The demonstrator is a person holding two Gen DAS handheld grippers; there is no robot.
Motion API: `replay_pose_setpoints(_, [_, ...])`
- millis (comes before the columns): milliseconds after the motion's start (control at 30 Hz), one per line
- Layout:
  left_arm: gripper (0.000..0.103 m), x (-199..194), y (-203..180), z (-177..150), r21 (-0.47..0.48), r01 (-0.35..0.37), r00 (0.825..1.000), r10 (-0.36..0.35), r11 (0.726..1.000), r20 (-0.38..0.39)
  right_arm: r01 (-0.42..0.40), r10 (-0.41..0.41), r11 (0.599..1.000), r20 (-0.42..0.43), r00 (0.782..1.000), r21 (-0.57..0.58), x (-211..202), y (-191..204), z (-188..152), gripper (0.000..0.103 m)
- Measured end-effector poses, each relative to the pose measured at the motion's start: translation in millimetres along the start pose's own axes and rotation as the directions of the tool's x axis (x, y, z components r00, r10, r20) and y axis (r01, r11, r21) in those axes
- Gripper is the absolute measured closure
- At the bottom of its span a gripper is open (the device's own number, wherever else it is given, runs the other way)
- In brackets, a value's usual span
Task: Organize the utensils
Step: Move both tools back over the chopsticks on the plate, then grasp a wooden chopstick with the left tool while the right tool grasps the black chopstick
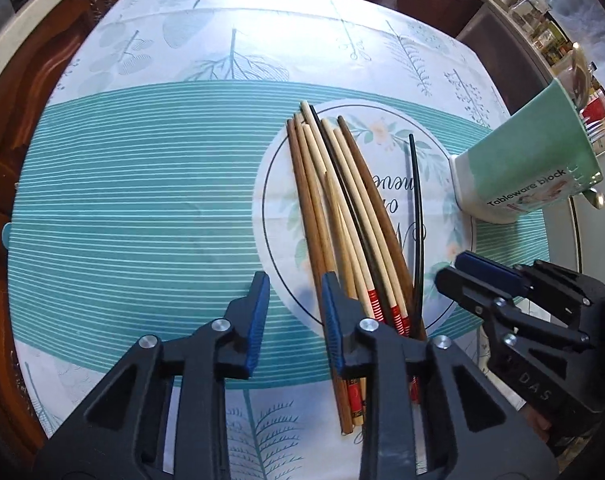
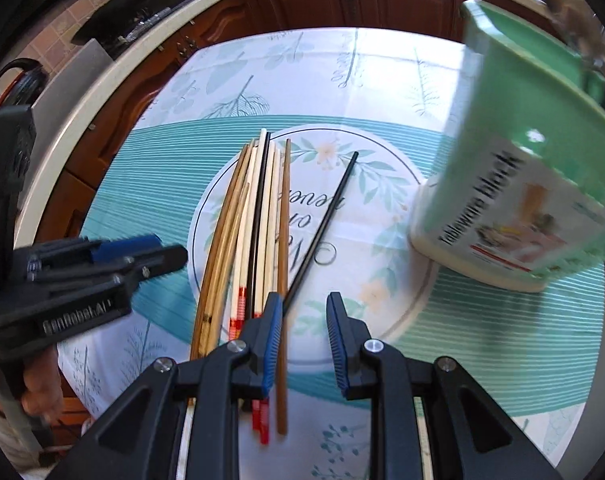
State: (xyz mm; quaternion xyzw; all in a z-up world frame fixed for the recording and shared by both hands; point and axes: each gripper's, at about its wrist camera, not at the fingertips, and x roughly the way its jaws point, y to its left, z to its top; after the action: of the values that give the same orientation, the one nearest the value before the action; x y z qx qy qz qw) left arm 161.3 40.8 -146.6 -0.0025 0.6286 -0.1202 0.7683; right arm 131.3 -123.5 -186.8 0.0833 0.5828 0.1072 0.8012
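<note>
Blue-padded jaws of the left gripper (image 1: 295, 300) fill the bottom of the left wrist view, standing apart with nothing but cloth between them; its right-hand finger sits just over the near left edge of a bundle of chopsticks (image 1: 334, 208). No earlier picture is at hand, so only the gap itself can be told. Those chopsticks lie on the table in a loose sheaf, pale bamboo, darker brown wood and black ones together, some with red-banded ends towards the cameras, their tips fanning away over a round floral print on the teal-striped tablecloth (image 1: 142, 208). One black chopstick (image 2: 322, 228) lies a little apart from the sheaf on its right, slanting away from it. From the right wrist view, the right gripper (image 2: 305, 304) also has its jaws apart and empty, its left finger just above the near ends of the sheaf and the loose black stick running up beside that finger. At the far right stands a green utensil holder (image 1: 534, 160) labelled "Tableware block", on the cloth and clear of the chopsticks. Dark wooden cabinets (image 2: 310, 0) stand beyond the table.
</note>
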Motion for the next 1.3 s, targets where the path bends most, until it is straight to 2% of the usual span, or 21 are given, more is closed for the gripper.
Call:
replay_pose_setpoints(267, [0.086,16,-2,9,-0.002,-0.002,0.999,0.002,1.000,-0.039,0.024,-0.018,0.997,-0.098,0.995,0.069,36,0,21,0.080])
replay_pose_setpoints(400, [0.086,20,0,13,-0.010,-0.003,0.999,0.002,1.000,-0.052,0.044,-0.037,0.996,-0.100,0.994,0.072,38,0,28,0.082])
replay_pose_setpoints(533, [0.086,20,-2,17,-0.012,0.010,0.999,-0.010,1.000,-0.048,0.066,-0.059,0.996,-0.115,0.992,0.062,38,-2,30,0.091])
replay_pose_setpoints(633, [0.086,18,-4,18,-0.002,0.010,0.999,-0.010,1.000,-0.051,0.067,-0.060,0.996,-0.122,0.991,0.053,38,-3,28,0.093])
replay_pose_setpoints(867, [0.087,28,-10,24,0.014,0.001,0.997,0.000,1.000,-0.082,0.071,-0.064,0.996,-0.136,0.989,0.050,37,-4,25,0.093])
replay_pose_setpoints(1100, [0.098,35,-11,27,-0.003,-0.016,0.995,0.016,1.000,-0.095,0.121,-0.116,0.992,-0.146,0.982,0.027,34,-5,20,0.093])
replay_pose_setpoints(1200, [0.098,37,-8,29,-0.013,-0.002,0.995,0.001,1.000,-0.099,0.113,-0.109,0.993,-0.148,0.983,0.020,33,-2,20,0.093])
replay_pose_setpoints(1300, [0.098,38,-11,29,0.002,-0.014,0.995,0.014,1.000,-0.100,0.095,-0.092,0.995,-0.136,0.986,0.013,28,2,21,0.093])
